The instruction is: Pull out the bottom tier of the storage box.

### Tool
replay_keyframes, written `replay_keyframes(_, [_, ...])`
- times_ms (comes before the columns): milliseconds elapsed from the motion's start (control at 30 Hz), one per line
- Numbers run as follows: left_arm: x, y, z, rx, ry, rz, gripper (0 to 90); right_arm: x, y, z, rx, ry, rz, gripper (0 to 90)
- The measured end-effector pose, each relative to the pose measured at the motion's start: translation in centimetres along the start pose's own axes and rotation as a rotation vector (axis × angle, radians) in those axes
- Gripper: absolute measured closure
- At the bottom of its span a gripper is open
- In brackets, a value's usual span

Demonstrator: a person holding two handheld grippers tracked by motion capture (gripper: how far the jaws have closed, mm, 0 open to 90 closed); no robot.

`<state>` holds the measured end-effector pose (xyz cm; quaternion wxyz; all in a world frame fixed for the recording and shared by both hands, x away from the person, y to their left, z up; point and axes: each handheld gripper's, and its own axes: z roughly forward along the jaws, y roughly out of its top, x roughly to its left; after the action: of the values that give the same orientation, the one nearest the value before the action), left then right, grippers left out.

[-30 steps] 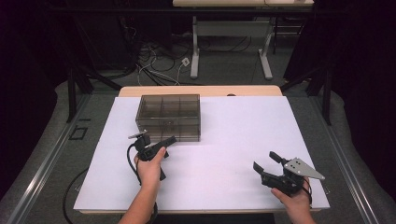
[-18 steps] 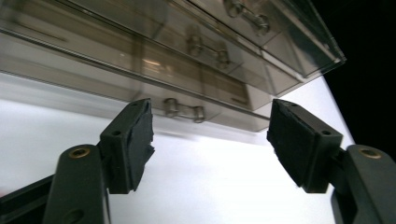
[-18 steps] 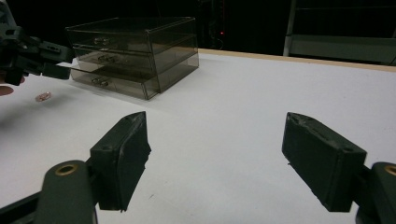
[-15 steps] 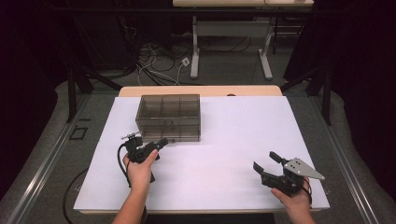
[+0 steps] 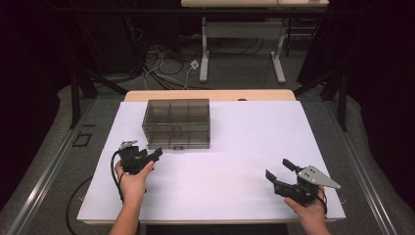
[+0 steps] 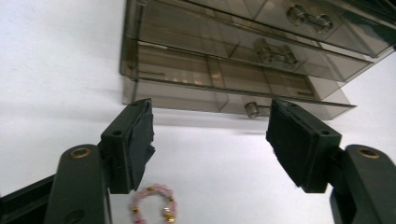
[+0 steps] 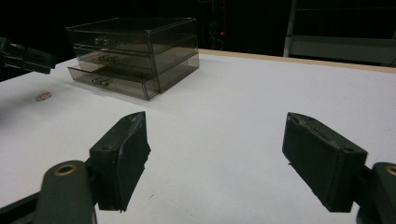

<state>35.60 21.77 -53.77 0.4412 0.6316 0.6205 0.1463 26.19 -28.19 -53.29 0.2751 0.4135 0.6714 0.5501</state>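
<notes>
Drawer box [image 5: 177, 123] toward rear left of bench [image 5: 235, 161]; bracelet [image 6: 153, 205] on bench before it, beneath left claw [image 5: 149, 155]. Right claw [image 5: 279, 169] near front right corner, well apart.

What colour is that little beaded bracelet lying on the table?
The bracelet is pink with gold beads, clearest in the left gripper view.

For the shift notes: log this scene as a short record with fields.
surface: white table
box: smoky clear drawer box, bottom drawer slightly out
bracelet: pink bead bracelet on the table, below the left jaws
left gripper: open, nothing between the jaws, facing the box
right gripper: open, empty, low at the table's near right
</notes>
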Motion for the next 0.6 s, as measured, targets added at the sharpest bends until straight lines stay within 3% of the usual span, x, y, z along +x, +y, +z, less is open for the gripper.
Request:
replay_keyframes(67, [0.1, 0.0, -0.1, 0.004, 0.006, 0.006, 33.2, 0.0, 0.0, 0.0, -0.003, 0.0, -0.001, 22.1])
replay_keyframes(100, [0.3, 0.1, -0.2, 0.007, 0.031, 0.035, 33.3, 0.0, 0.0, 0.0, -0.004, -0.003, 0.0, 22.1])
replay_keyframes(167, [0.5, 0.1, -0.4, 0.011, 0.051, 0.052, 34.0, 0.0, 0.0, 0.0, -0.004, -0.002, 0.005, 22.1])
replay_keyframes(500, [1.1, 0.2, -0.6, 0.042, 0.084, 0.089, 42.8, 0.0, 0.0, 0.0, -0.001, 0.003, 0.002, 22.1])
replay_keyframes(600, [1.2, 0.3, -0.6, 0.038, 0.084, 0.081, 44.0, 0.0, 0.0, 0.0, -0.004, -0.001, -0.002, 22.1])
